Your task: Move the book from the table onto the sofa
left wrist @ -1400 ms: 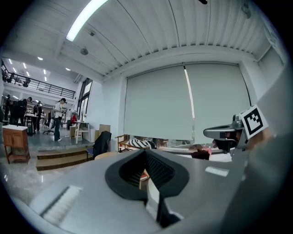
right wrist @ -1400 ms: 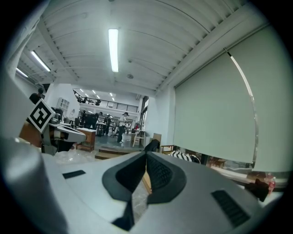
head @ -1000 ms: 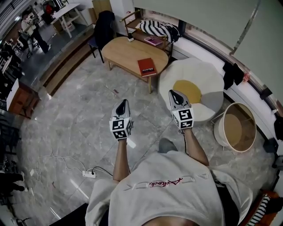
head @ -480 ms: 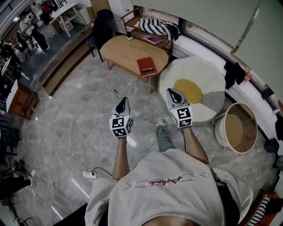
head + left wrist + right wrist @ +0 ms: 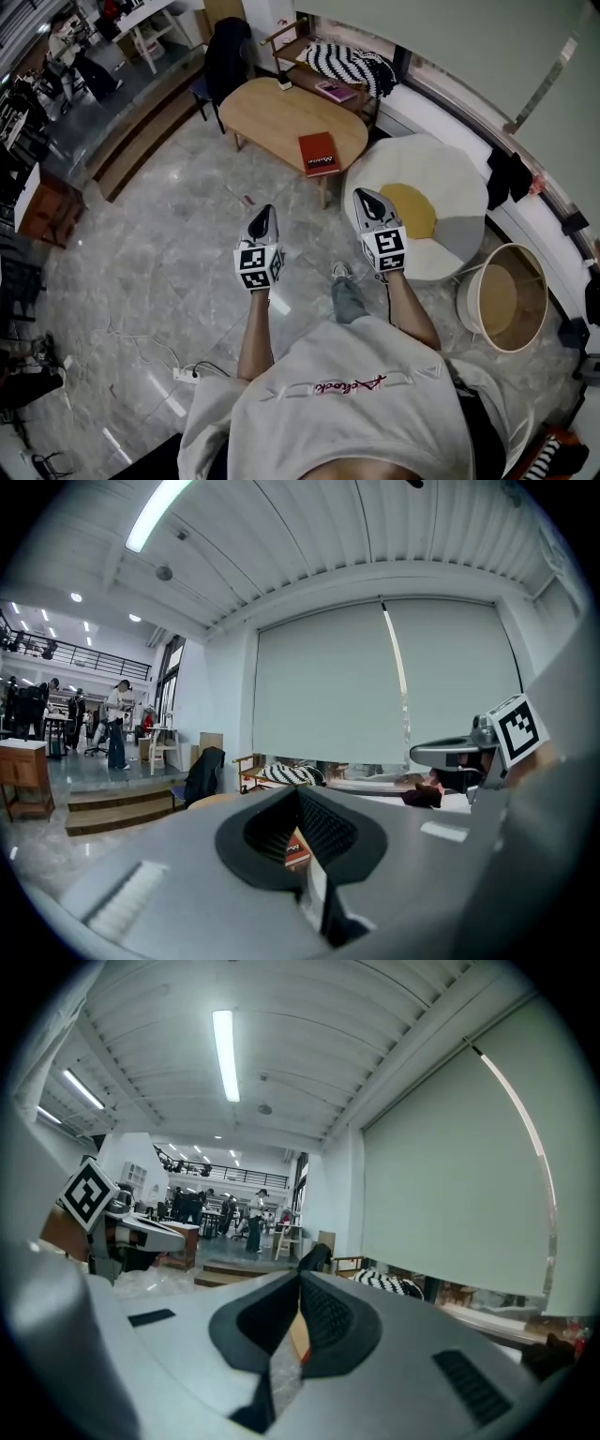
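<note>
Red-covered and lying flat, the book (image 5: 319, 155) rests near the closer end of the oval wooden table (image 5: 272, 108), well ahead of both grippers and untouched. The left gripper (image 5: 265, 214) and the right gripper (image 5: 362, 196) are held out roughly level above the marble floor (image 5: 159, 244), each with its jaws pressed together on nothing. The step in hand looks like the approach. To do it well, one gripper should spread its jaws before it reaches the table and come in low at the book's near edge. A thin, flat book gives little purchase from above, so pinching cover and pages together at the edge seems the safer grip, with the other gripper steadying it. A smaller pinkish book (image 5: 330, 90) lies beyond the table and should not be mistaken for the target. Whether the sofa is the round white-and-yellow seat (image 5: 441, 258) beside the table or the wooden-framed seat with the striped cushion (image 5: 349, 64) cannot be told.
</note>
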{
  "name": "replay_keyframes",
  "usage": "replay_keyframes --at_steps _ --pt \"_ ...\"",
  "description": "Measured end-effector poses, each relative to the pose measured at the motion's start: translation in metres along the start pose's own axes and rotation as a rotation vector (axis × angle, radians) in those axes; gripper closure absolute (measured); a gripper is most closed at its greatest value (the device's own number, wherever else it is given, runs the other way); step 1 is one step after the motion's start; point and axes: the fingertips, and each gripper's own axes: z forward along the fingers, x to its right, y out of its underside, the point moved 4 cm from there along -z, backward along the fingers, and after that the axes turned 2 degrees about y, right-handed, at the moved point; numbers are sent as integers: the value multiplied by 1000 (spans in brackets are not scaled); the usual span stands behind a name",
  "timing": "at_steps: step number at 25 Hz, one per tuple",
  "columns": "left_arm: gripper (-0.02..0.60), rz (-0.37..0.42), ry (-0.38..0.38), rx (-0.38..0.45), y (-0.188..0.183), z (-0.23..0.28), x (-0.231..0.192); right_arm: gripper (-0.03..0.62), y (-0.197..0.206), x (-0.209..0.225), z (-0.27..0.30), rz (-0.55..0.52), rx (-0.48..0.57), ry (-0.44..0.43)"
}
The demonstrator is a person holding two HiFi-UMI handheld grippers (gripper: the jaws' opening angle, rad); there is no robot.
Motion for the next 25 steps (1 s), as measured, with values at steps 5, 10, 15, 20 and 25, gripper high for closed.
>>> replay_keyframes --at_steps 5,10,15,20,25 --pt "572 -10 -16 -17 -6 43 -13 583 0 26 42 4 -9 -19" --pt "572 -8 -20 -23 -22 94 -25 583 -5 58 88 8 -9 -27" --pt "572 -6 -23 -27 -33 148 -37 583 -6 90 134 13 -11 -33" --pt "572 -7 -15 -36 -41 197 -47 583 -5 120 173 18 -18 -29" --pt "572 -3 -13 -44 -49 243 -55 583 -3 150 209 24 -27 -31"
